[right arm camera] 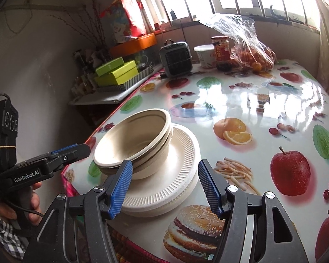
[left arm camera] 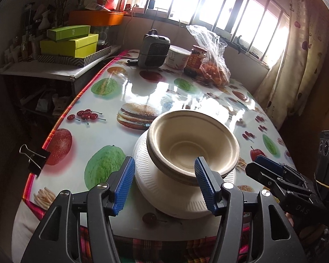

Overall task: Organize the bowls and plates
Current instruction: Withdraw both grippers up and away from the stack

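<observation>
**Both pairs of fingers open around the stacked dishes**

Fingers of our left gripper [left arm camera: 165, 183] stand apart, their blue pads pressing on nothing; its right fingertip lies in front of the near rim of the bowls [left arm camera: 194, 144] (whether it brushes that rim we cannot tell). Those nested beige bowls sit just beyond the tips, on a stack of white ribbed plates [left arm camera: 147, 164] that shows between the two fingers. Off to the right of these fingers our right gripper [left arm camera: 267, 164] reaches in from the side.

From the right wrist, our right gripper [right arm camera: 164, 172] is likewise open and holds nothing. The plates [right arm camera: 164, 188] lie between its fingers, the bowls [right arm camera: 131, 140] just ahead of the left fingertip. Further left, the left gripper [right arm camera: 76, 148] points toward the bowls. Everything rests on the fruit-printed table [right arm camera: 263, 114].
</observation>
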Tool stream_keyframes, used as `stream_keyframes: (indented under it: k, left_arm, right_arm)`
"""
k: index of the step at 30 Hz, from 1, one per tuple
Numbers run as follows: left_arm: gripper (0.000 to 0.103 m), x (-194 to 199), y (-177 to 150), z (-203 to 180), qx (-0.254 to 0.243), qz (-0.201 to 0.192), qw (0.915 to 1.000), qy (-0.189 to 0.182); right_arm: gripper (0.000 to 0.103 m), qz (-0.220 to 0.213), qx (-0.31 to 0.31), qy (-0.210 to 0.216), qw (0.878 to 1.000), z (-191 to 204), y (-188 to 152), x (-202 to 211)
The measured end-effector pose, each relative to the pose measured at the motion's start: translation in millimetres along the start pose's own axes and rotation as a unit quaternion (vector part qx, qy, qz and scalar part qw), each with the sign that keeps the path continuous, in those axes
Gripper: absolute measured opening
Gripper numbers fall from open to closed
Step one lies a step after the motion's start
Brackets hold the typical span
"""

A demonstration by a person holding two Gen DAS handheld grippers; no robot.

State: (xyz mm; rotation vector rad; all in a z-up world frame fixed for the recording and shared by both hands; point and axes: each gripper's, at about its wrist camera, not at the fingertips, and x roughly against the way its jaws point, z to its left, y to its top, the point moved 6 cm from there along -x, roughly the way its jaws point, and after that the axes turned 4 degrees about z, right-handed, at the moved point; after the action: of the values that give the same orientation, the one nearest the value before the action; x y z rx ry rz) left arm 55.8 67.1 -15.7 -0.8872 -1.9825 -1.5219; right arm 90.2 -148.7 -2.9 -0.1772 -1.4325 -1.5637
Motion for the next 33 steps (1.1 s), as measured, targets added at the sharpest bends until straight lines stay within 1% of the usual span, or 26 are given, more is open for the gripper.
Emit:
stream_keyframes:
  k: [4,6,8,12,14,18,22,26,33]
  left_arm:
    - [0.059,3.2,-13.5,-3.2,-0.007,-0.003,0.9999,0.011]
    - [0.061,4.3,-20.3,-5.4,-0.012,-0.006,0.9998,0.013]
    - [0.066,4.9,-26.5,-6.3,-0.016,-0.009,0.9996,0.022]
    - [0.067,7.4,-38.2,-6.8,-0.029,-0.021,0.9979,0.054]
    - [0.067,6.8,-43.6,-6.8,-0.027,-0.020,0.9977,0.059]
    - [0.067,4.7,-53.7,-5.9,-0.027,-0.018,0.9960,0.084]
    - [0.067,4.2,-60.8,-8.7,-0.032,-0.018,0.9949,0.094]
    - [0.067,5.5,-63.4,-10.5,-0.034,-0.023,0.9939,0.103]
    - [0.067,4.0,-67.0,-15.3,-0.042,-0.018,0.9929,0.110]
  right_arm:
    - [0.065,-0.001,0.018,-0.018,1.000,4.6,-11.6,4.7]
    - [0.066,0.002,0.018,-0.027,0.999,5.1,-18.3,6.2]
    - [0.068,0.004,0.018,-0.034,0.999,4.9,-24.3,7.1]
    - [0.071,0.002,0.035,-0.056,0.998,8.9,-34.4,7.7]
    - [0.077,-0.001,0.041,-0.067,0.997,11.2,-38.8,7.5]
    - [0.079,-0.001,0.051,-0.079,0.996,17.2,-47.7,6.9]
    - [0.083,0.003,0.056,-0.096,0.994,20.6,-55.3,5.1]
    - [0.084,0.008,0.051,-0.100,0.994,21.3,-61.6,3.6]
    - [0.084,0.012,0.046,-0.093,0.995,23.6,-67.2,1.3]
